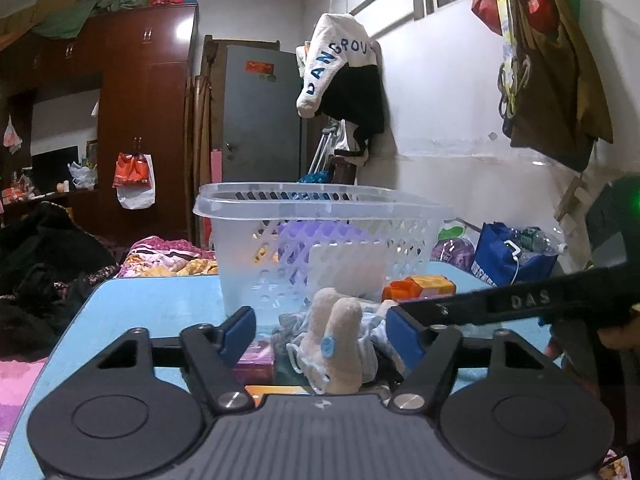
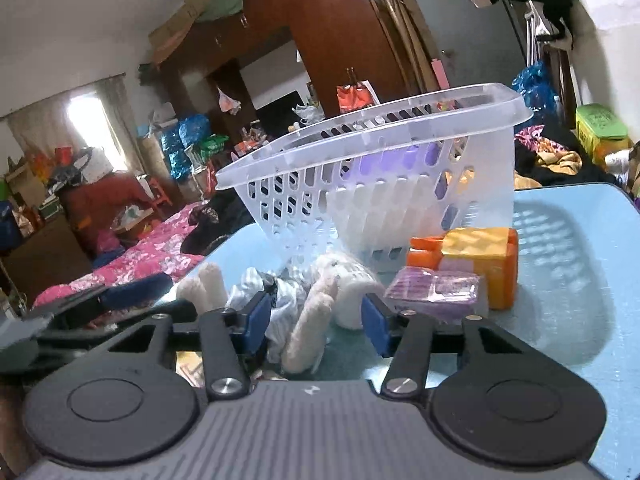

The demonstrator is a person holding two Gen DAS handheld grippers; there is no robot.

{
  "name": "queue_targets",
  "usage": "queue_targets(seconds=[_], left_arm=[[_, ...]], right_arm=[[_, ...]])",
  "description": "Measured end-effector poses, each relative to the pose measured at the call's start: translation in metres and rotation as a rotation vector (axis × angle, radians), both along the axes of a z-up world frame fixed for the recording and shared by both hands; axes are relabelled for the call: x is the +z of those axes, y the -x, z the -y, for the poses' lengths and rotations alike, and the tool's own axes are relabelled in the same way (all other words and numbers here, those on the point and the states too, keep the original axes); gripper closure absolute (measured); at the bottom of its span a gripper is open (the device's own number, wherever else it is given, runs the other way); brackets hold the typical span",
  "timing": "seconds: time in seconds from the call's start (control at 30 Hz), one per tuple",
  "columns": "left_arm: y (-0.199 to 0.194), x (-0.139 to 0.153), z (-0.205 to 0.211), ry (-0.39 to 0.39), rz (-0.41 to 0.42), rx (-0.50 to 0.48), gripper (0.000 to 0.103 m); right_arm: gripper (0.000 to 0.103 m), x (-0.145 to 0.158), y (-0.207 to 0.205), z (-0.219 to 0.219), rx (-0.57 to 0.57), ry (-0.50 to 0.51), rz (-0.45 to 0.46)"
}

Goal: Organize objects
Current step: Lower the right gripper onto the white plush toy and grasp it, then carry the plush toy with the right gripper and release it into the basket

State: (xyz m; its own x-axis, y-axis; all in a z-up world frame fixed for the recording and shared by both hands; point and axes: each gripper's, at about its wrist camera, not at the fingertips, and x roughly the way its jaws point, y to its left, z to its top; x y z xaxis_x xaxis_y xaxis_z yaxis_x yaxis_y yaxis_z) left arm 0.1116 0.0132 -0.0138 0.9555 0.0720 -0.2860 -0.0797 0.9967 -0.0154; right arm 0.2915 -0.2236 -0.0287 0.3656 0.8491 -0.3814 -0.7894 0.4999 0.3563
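Plush toy [image 1: 338, 344], beige with a blue button, lies on the blue table [image 1: 152, 300] in a heap with pale striped cloth [image 1: 370, 344], just in front of the clear plastic basket [image 1: 320, 216]. Left gripper [image 1: 320, 334] straddles the heap: jaws apart, blue pads on either side of the toy's two limbs, a gap visible on the left pad's side, right pad close to the cloth but contact not clear. Right gripper [image 2: 316, 320] also has jaws apart around the toy [image 2: 312, 328], one limb running between the pads; left pad looks to be against the cloth [image 2: 280, 312], right pad beside the toy's white body, can't tell if either actually presses. No firm clamp visible on either side. Left wrist view shows the right gripper's black finger crossing in from the right edge, plus part of a hand behind it; right wrist view shows the left gripper's blue pad at the left edge near two more plush limbs. Right view alone shows the purple packet [image 2: 436, 292] and the orange-and-yellow box [image 2: 476, 256] clearly, sitting right of the toy, close to the basket [image 2: 380, 152] wall. In the left view the orange box [image 1: 420, 286] is half hidden behind the toy and a pink packet [image 1: 254, 360] sits partly under the left finger. Something purple and something white inside the basket, blurred through the lattice, not identifiable. Toy's head not made out; lower part of the heap is cut off by both gripper bodies.
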Motion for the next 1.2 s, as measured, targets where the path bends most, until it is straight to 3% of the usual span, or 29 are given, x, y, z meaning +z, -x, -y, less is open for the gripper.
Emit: queue_targets(seconds=[0.17,0.3,0.63,0.87,1.2], left_arm=[[-0.008,-0.004,0.003,0.002,-0.025,0.003,0.055],[-0.008,-0.006,0.002,0.012,-0.026,-0.010,0.078],[0.008,0.004,0.007,0.000,0.065,-0.041,0.083],[0.022,0.020,0.015,-0.005,0.148,-0.092,0.083],[0.015,0.079,0.017,-0.033,0.221,-0.144,0.083]], right_arm=[[0.066,-0.004,-0.001,-0.007,0.009,0.035,-0.017],[0.083,-0.007,0.001,-0.007,0.026,0.021,-0.020],[0.086,0.016,0.034,0.011,0.014,-0.020,0.161],[0.086,0.035,0.043,0.025,0.029,-0.062,0.230],[0.087,0.099,0.041,0.014,0.024,-0.064,0.334]])
